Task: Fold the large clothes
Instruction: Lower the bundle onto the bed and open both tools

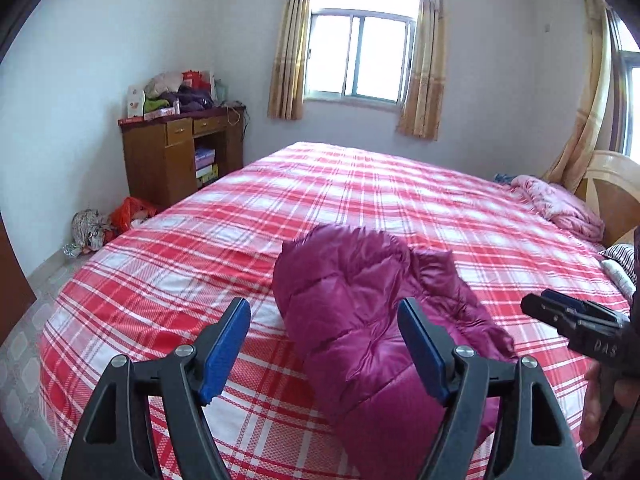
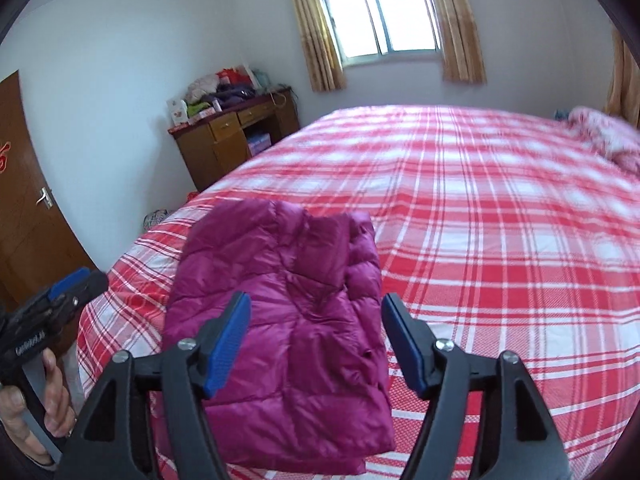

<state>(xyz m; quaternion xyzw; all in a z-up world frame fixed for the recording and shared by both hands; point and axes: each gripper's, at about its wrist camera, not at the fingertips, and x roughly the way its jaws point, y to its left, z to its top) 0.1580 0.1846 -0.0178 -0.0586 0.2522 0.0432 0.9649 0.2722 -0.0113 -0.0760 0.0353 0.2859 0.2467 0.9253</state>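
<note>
Left gripper [image 1: 324,344] stood with blue pads spread wide and nothing between them; its black frame was cut off at the lower edge of the left wrist view. Right gripper [image 2: 316,340] likewise had its pads spread apart, clear of the cloth below, its frame cut off at the bottom of the right wrist view. In each view the other gripper showed only in part at the picture's side, with a few fingers of the person's hand [image 2: 48,396] around its handle; lettering on that handle was too blurred to read.

The jacket [image 2: 288,320], a quilted magenta padded garment with a shiny surface, lay folded into a rough rectangle on the bed [image 2: 500,220], near the bed's close edge and toward its left corner. Its near end was partly hidden behind the gripper frames. The long axis ran from the close edge toward the middle of the bed; which end was collar or hem could not be told. A puffy fold lay along its right side.

Further across the bed, a pink blanket [image 1: 560,208] lay crumpled at the far right by the headboard [image 1: 616,196], which was cut off. Beyond the bed's far left corner stood a wooden desk [image 1: 176,152] heaped with indistinct items.
</note>
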